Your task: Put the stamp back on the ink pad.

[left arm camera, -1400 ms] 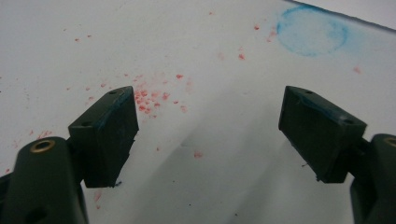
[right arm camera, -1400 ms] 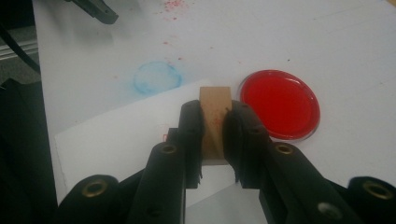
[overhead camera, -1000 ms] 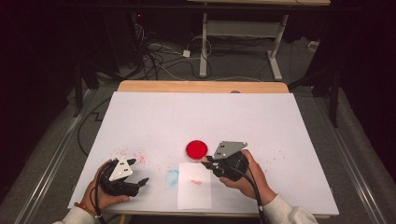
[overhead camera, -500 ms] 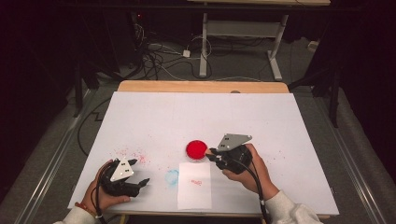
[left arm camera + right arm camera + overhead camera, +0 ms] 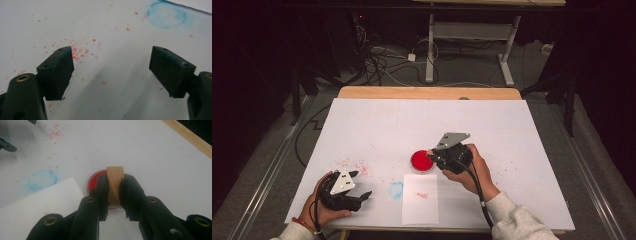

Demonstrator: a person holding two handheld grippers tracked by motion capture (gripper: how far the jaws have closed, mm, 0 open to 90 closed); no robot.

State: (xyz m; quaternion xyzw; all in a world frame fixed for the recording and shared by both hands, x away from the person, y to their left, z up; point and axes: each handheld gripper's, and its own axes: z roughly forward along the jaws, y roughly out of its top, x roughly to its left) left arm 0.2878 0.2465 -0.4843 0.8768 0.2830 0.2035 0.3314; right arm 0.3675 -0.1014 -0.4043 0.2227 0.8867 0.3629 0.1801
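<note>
A round red ink pad lies on the white table cover, and in the right gripper view the ink pad shows just past the jaws. My right gripper is shut on a small wooden stamp block, held over the pad's right edge. A white sheet of paper with a small red stamp mark lies in front of the pad. My left gripper rests near the table's front left, open, with nothing between its fingers.
A blue ring stain marks the cover left of the paper, and red ink specks are scattered near the left gripper. The wooden table edge runs along the back. Cables and table legs lie on the floor beyond.
My right gripper has moved up and away from the paper to the red ink pad, still holding the stamp. The left gripper has stayed put.
</note>
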